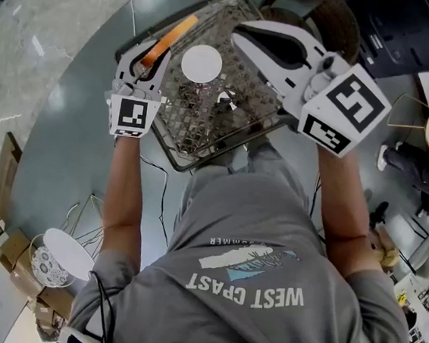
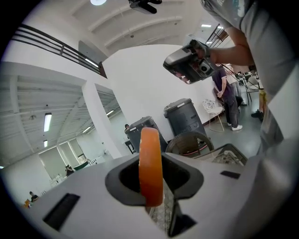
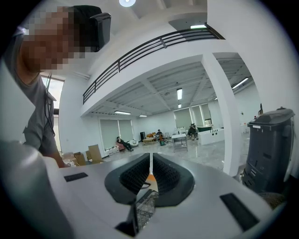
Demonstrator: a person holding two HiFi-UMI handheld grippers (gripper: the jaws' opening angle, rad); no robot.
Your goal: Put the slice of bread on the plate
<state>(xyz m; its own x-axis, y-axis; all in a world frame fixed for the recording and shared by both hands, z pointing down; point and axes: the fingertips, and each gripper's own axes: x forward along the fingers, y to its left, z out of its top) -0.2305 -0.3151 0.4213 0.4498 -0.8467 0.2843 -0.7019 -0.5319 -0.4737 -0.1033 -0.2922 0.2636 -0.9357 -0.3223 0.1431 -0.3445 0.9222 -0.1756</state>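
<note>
Orange at the crust, the slice of bread [image 1: 171, 39] is clamped in the left gripper [image 1: 154, 58] in the head view, over the left rim of the wire basket [image 1: 241, 97] on the grey table [image 1: 66, 136]. The white plate [image 1: 201, 63] lies bare in the basket, just beside the slice. The right gripper [image 1: 238, 35] hangs over the basket's right side.

The left gripper view shows the slice on edge, both pads pressing it.

The right gripper view shows jaws drawn together on nothing.

The pickup looks done; what is left is moving the slice over the plate and releasing it.
</note>
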